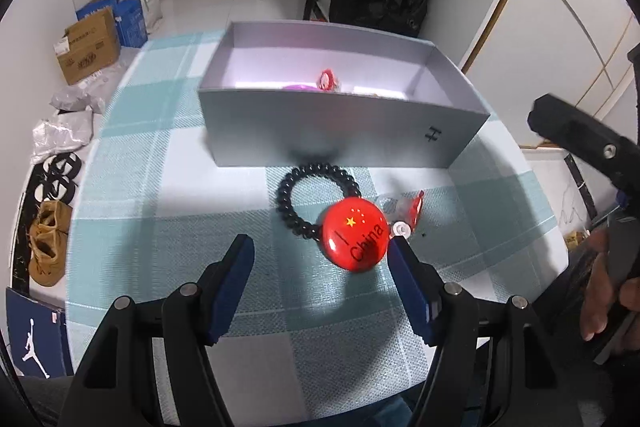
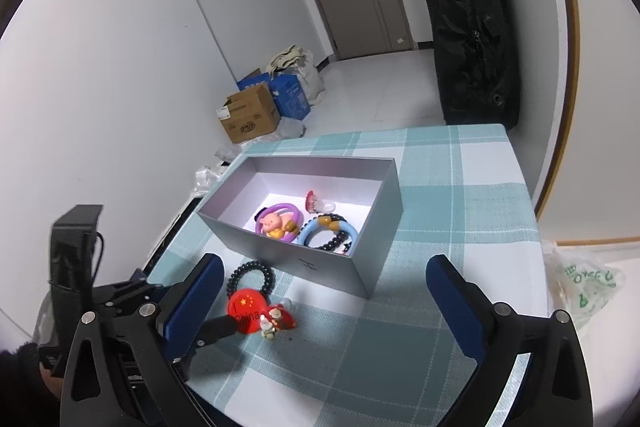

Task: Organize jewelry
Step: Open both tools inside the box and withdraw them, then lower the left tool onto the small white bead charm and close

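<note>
Both grippers, left gripper (image 1: 320,251) and right gripper (image 2: 324,277), gape over checked tablecloth (image 2: 460,195); cardboard boxes (image 2: 250,115) line white wall.

An open grey cardboard box (image 2: 320,269) sits on the teal plaid tablecloth (image 2: 460,211), and inside it lie a purple ring with a pig charm (image 2: 276,221), a pale blue ring (image 2: 326,233) beside that, and a small red trinket (image 2: 314,202) behind them. Just in front of the box, on the cloth, lies a black beaded hair tie (image 1: 304,193) joined to a round red flag badge (image 1: 355,235), with a small red packet of charms (image 1: 412,209) touching the badge's right side
</note>
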Available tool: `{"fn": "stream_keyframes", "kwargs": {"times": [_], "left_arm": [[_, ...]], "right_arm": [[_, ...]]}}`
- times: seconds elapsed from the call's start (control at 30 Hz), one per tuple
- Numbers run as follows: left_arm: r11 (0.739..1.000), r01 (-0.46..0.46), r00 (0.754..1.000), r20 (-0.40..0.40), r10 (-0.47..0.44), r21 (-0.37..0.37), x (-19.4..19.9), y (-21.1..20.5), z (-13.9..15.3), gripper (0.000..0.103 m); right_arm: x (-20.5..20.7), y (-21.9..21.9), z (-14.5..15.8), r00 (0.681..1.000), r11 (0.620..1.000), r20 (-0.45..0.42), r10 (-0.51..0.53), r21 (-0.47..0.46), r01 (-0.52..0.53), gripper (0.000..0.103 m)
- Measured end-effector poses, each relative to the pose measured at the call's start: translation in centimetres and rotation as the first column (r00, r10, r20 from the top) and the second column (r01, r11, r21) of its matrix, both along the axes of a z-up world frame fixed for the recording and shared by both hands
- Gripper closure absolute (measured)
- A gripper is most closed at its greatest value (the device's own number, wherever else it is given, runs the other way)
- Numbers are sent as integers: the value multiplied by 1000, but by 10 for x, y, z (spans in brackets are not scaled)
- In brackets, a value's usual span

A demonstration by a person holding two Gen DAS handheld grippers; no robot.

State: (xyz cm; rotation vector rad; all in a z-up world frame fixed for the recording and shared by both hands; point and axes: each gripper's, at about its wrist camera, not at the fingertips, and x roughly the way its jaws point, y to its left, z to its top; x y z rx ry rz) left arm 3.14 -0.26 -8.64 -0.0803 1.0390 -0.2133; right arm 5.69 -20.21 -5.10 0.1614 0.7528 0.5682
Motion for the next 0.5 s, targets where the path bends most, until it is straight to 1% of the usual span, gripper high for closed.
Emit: {"fn": "stream_keyframes", "kwargs": {"times": [0.1, 0.27, 0.37, 0.4, 0.43, 0.5], "left_arm": [[1000, 14, 1000, 2, -14, 13, 1, -4, -1, 39], [994, 67, 997, 33, -71, 89, -4, -21, 0, 39], [981, 109, 992, 46, -118, 157, -6, -32, -3, 39], [978, 120, 990, 47, -129, 168, -7, -34, -4, 39], [971, 129, 988, 57, -143, 199, -9, -38, -5, 38], [964, 147, 983, 76, -167, 223, -12, -41, -4, 39]], "right_arm": [[-2, -3, 1, 1000, 1000, 2, -5, 4, 5, 1], [-2, -7, 3, 1000, 1000, 3, -13, 17, 13, 1], [-2, -9, 3, 1000, 1000, 4, -15, 23, 15, 1], [-2, -10, 4, 1000, 1000, 4, -15, 25, 15, 1], [-2, -10, 4, 1000, 1000, 4, -15, 26, 15, 1], [-2, -12, 4, 1000, 999, 4, -17, 29, 16, 1]]}}
